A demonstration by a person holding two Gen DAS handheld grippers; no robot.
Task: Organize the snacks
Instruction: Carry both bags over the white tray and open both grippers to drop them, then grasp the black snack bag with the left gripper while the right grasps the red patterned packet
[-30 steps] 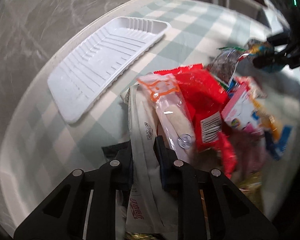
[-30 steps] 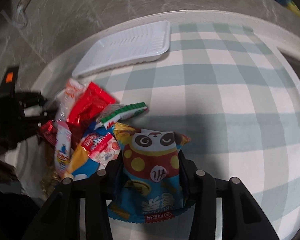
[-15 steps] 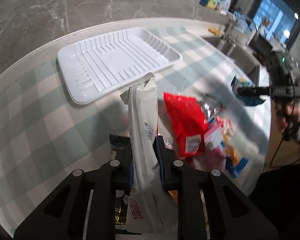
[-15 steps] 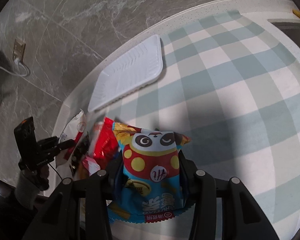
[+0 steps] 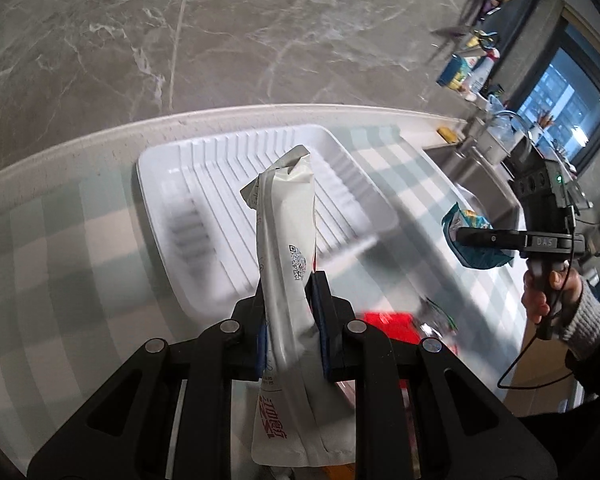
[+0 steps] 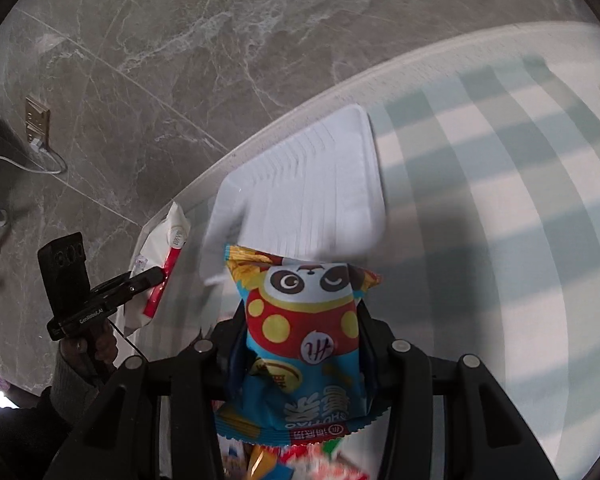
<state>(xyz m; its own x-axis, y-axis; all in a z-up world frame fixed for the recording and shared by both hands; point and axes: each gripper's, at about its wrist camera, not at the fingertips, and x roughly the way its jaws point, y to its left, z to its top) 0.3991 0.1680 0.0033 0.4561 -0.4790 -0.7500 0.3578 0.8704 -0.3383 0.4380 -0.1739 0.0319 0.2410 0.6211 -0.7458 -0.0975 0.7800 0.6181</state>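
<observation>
Left wrist view: the left gripper (image 5: 290, 316) is clamped on a tall white foil snack pouch (image 5: 288, 248), which stands upright between its fingers, top corner folded. Straight ahead of it, on the green-and-white checked tablecloth (image 5: 60, 264), lies the ribbed white plastic tray (image 5: 172, 208), seemingly bare. To its right the right gripper (image 5: 468, 236) hangs above the cloth with a blue packet. A red snack packet (image 5: 388, 322) shows just past the right finger.

Right wrist view: the right gripper (image 6: 300, 344) is closed on a blue panda-print snack bag (image 6: 304, 340), pinched at mid-height. The tray (image 6: 300, 192) sits ahead and slightly left. Further left the left gripper (image 6: 156, 276) carries the white pouch (image 6: 160, 256). More snacks lie blurred beneath.

Risk: both grippers aim at the same tray, so they may collide or drop one packet atop the other. The pouch is gripped low and may flop over on release.

Compared with half a second ago, both grippers are nearer the tray, and the snack pile has slipped mostly out of sight.
</observation>
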